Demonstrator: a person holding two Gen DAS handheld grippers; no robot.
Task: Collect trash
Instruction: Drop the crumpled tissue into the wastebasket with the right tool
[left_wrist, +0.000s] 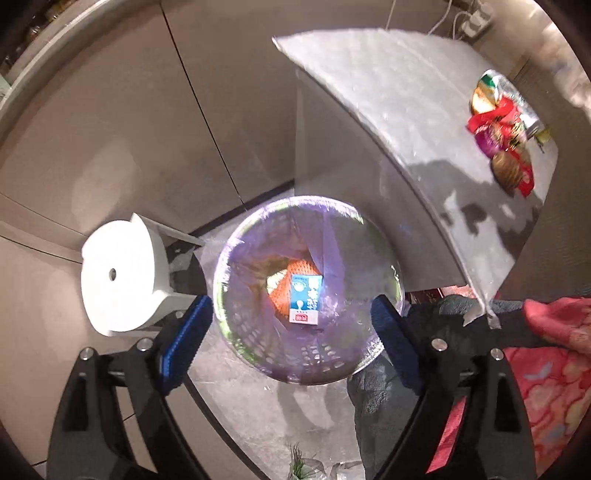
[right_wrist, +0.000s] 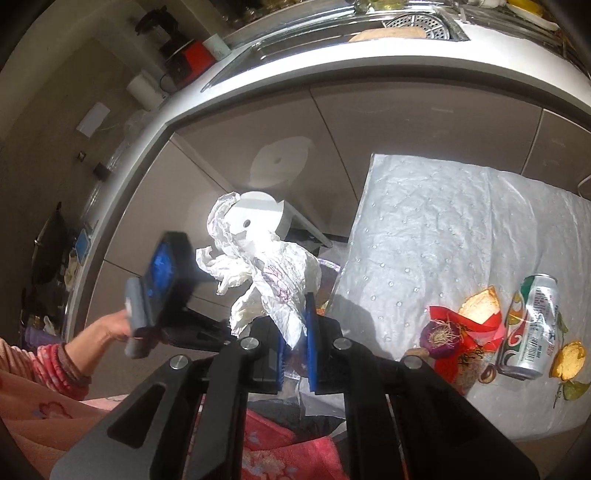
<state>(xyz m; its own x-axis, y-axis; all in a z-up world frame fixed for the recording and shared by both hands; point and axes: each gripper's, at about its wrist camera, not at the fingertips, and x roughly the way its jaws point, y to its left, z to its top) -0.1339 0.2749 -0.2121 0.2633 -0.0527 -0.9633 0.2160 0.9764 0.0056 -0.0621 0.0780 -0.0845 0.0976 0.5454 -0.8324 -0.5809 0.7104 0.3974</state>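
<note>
1. Blue-padded left gripper (left_wrist: 291, 325), spread wide and empty, aimed steeply down over the waste basket (left_wrist: 258, 350); probably placed so for a drop straight into the liner.
2. Lilac plastic liner (left_wrist: 332, 236) over the basket's rim; inside, at the bottom, a small blue-and-white carton (left_wrist: 306, 298) lying on something orange.
3. Crumpled white paper (right_wrist: 266, 273), pinched between the pads of the right gripper (right_wrist: 293, 354), jaws pressed nearly together on its lower fold; the rest fanning up and out past the fingertips. Seemingly carried toward the basket, still short of it.
4. Left of the paper in the right wrist view: the left gripper seen from outside, gripped by a hand (right_wrist: 110, 326) in a pink patterned sleeve.
5. More trash right of the basket, on a table under a quilted white cover (right_wrist: 443, 221): a dented drink can (right_wrist: 532, 325) lying on its side, a red onion piece (right_wrist: 439, 338), red wrapper scraps (right_wrist: 476, 332), and peel pieces just beside the can. None collected yet, by the look of it.
6. Left of the basket: a round white stand-like object (left_wrist: 118, 277) on the floor, purpose unclear.
7. Behind the basket: beige cabinet fronts (left_wrist: 129, 110) under a white counter (right_wrist: 332, 70) with a steel sink; pale tiled floor, strong sunlight and hard shadows across the cover.
</note>
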